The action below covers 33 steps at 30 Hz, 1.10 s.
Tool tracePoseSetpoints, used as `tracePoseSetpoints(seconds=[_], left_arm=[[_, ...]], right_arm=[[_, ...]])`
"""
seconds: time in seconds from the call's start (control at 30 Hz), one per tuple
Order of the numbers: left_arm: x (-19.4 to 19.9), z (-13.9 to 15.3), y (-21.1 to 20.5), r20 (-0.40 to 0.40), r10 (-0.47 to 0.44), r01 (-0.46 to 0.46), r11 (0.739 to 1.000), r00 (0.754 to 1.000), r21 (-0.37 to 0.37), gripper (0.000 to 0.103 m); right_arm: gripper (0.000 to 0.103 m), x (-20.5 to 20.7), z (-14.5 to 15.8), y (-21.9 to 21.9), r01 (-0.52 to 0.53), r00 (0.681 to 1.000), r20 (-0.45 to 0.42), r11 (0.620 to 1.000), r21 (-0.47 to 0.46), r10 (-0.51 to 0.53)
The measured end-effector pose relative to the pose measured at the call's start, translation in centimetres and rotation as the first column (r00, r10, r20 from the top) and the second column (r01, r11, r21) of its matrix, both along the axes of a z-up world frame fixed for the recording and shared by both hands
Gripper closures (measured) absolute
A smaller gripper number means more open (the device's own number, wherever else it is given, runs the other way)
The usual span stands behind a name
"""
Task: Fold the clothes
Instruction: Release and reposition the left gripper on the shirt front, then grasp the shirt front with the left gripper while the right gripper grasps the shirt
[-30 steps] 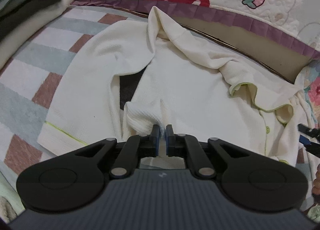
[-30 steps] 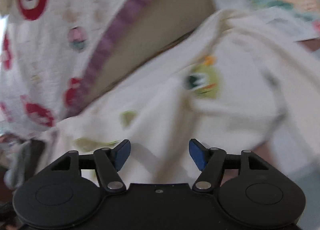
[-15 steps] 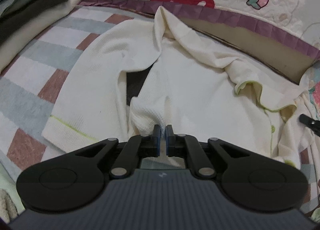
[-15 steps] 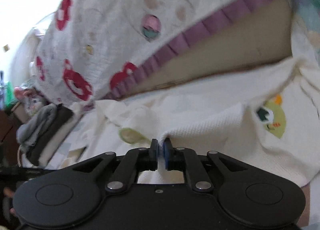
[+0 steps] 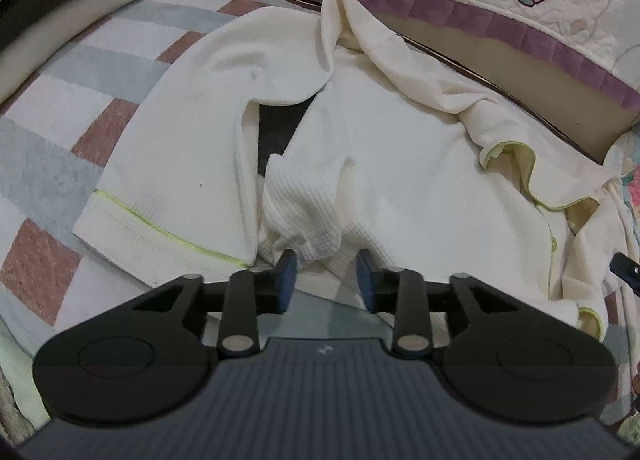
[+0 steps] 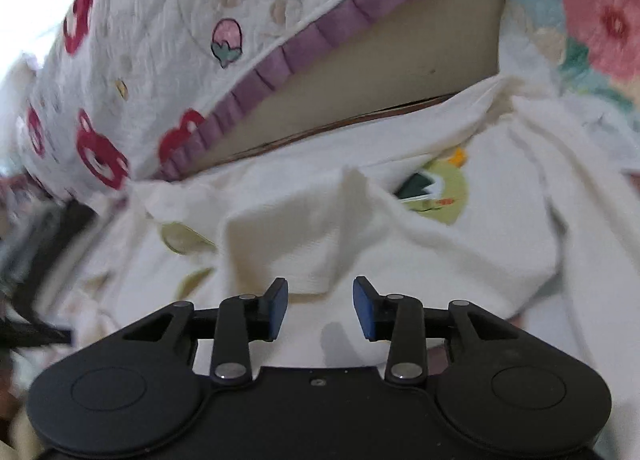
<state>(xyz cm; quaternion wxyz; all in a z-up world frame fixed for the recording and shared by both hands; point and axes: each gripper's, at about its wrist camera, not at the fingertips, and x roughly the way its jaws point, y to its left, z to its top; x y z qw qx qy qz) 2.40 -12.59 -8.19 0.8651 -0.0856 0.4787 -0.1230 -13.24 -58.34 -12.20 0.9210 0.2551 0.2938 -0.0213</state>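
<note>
Cream pyjama top (image 5: 400,180) lies released on the bed (image 5: 60,164): your left hand-held gripper (image 5: 326,274) and right hand-held gripper (image 6: 320,306) have just opened, both empty, so that fold is laid.

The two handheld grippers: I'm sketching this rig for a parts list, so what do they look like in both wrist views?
The left gripper and right gripper look alike: matte black, with two rounded lobes bearing disc outlines, slim linkage arms on silver pivot pins, and jaws faced with blue pads. The left one's body is ribbed dark grey with a small pale mark. The right one's is smooth black with a small screw. No cables, hands or sleeves show.
</note>
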Motion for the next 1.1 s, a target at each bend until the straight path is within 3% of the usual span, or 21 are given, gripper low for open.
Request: tracePoseSetpoints(seconds=[0.07, 0.1, 0.17, 0.27, 0.33, 0.37, 0.47, 0.6, 0.8, 0.87, 0.93, 1.0, 1.1], left_arm=[[0.0, 0.2, 0.3, 0.006, 0.019, -0.019, 1.0, 1.0, -0.013, 0.054], [0.1, 0.3, 0.6, 0.007, 0.031, -0.031, 0.999, 0.999, -0.022, 0.049], [0.3, 0.3, 1.2, -0.008, 0.056, -0.056, 0.997, 0.998, -0.045, 0.038], [0.7, 0.2, 2.4, -0.035, 0.09, -0.093, 0.989, 0.995, -0.113, 0.035], [0.7, 0.1, 3.2, -0.044, 0.112, -0.117, 0.981, 0.993, -0.155, 0.035], [0.7, 0.1, 3.5, -0.044, 0.116, -0.122, 0.978, 0.992, -0.171, 0.035], [0.5, 0.2, 3.8, -0.038, 0.117, -0.122, 0.972, 0.992, -0.199, 0.035], [0.7, -0.2, 3.4, -0.043, 0.104, -0.111, 0.975, 0.994, -0.191, 0.035], [1.2, -0.6, 3.3, -0.028, 0.128, -0.131, 0.984, 0.991, -0.124, 0.034], [1.0, -0.4, 3.6, -0.008, 0.11, -0.11, 0.981, 0.994, -0.162, 0.04], [0.9, -0.2, 3.1, -0.002, 0.047, -0.047, 0.984, 0.999, -0.173, 0.098], [0.8, 0.0, 2.2, -0.005, -0.023, 0.022, 0.987, 1.0, -0.16, 0.1], [0.3, 0.8, 2.3, 0.023, -0.043, 0.047, 0.978, 0.999, -0.204, 0.1]], right_arm=[[0.058, 0.8, -0.3, -0.2, 0.018, 1.0, 0.014, 1.0, 0.025, -0.018], [0.051, 1.5, -0.6, -0.4, 0.033, 0.999, 0.007, 0.999, 0.029, -0.034], [0.046, 3.0, -1.5, -0.7, 0.079, 0.997, -0.022, 0.995, 0.057, -0.078], [0.045, 4.1, -2.4, -0.7, 0.088, 0.996, -0.019, 0.991, 0.101, -0.086], [0.089, 4.0, -2.4, -0.1, 0.037, 0.999, 0.021, 0.993, 0.115, -0.039], [0.097, 3.7, -2.1, 0.3, -0.002, 0.999, 0.042, 0.994, 0.105, -0.003], [0.097, 0.9, 0.0, 1.7, -0.069, 0.986, 0.157, 0.993, 0.097, 0.054], [0.097, -4.9, 2.9, 2.9, -0.036, 0.971, 0.238, 0.995, 0.096, 0.012], [0.097, -11.8, 4.3, 2.0, 0.124, 0.965, 0.218, 0.985, 0.12, -0.148], [0.097, -13.1, 4.4, 1.4, 0.152, 0.964, 0.203, 0.982, 0.115, -0.173], [0.097, -13.5, 4.4, 0.9, 0.166, 0.971, 0.164, 0.984, 0.07, -0.175], [0.097, -13.3, 3.9, 0.7, 0.168, 0.98, 0.107, 0.986, 0.022, -0.169], [0.097, -12.9, 2.8, 0.4, 0.159, 0.984, 0.07, 0.985, 0.068, -0.164]])
